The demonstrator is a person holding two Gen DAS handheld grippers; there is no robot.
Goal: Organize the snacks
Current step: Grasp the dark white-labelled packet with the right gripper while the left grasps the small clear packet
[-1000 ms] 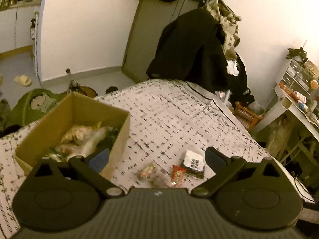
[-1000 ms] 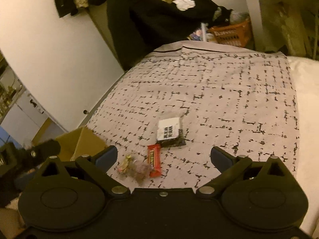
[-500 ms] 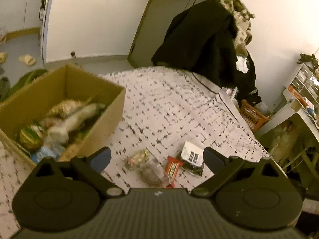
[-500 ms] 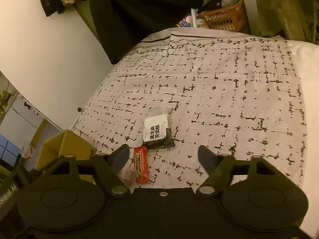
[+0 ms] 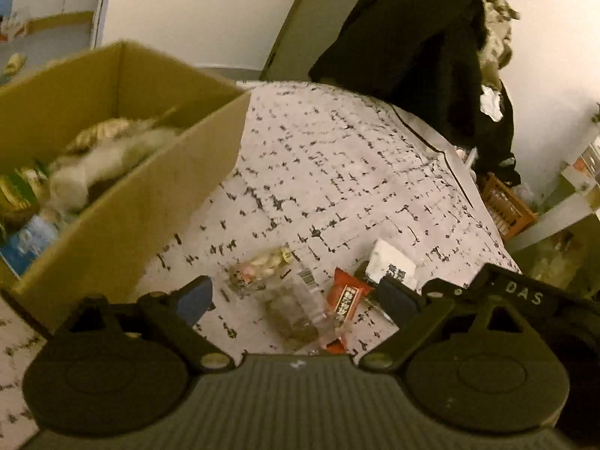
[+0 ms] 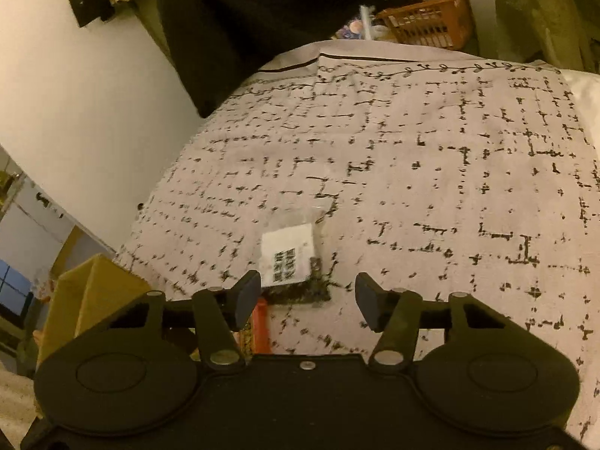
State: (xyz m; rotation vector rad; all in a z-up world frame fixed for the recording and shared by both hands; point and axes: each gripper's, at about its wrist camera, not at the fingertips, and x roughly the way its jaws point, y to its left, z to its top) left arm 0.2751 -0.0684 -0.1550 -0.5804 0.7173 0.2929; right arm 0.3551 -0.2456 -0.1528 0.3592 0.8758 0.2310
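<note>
A cardboard box [image 5: 123,202] with several snacks inside stands at the left on the patterned bed cover [image 5: 337,172]. Beside it lie a clear packet of pale sweets [image 5: 258,268], a clear packet with dark contents [image 5: 296,317], a red bar [image 5: 347,298] and a white-labelled dark packet [image 5: 392,268]. My left gripper [image 5: 296,298] hovers over the clear packets, jaws wide and closing slightly, touching nothing. My right gripper [image 6: 308,298] is just short of the white-labelled packet [image 6: 288,258]. Its jaws are closing and the pads press on nothing. The red bar [image 6: 258,322] shows under its left finger.
Dark coats [image 5: 412,48] hang beyond the bed's far end. An orange basket [image 6: 431,22] sits on the floor there. The bed cover [image 6: 450,172] stretches bare to the right and far side. The box corner [image 6: 93,292] is at the right gripper's left.
Both grippers have come down closer to the snacks on the bed. The right jaws have narrowed a good deal. The box now looms larger on the left of the left wrist view.
</note>
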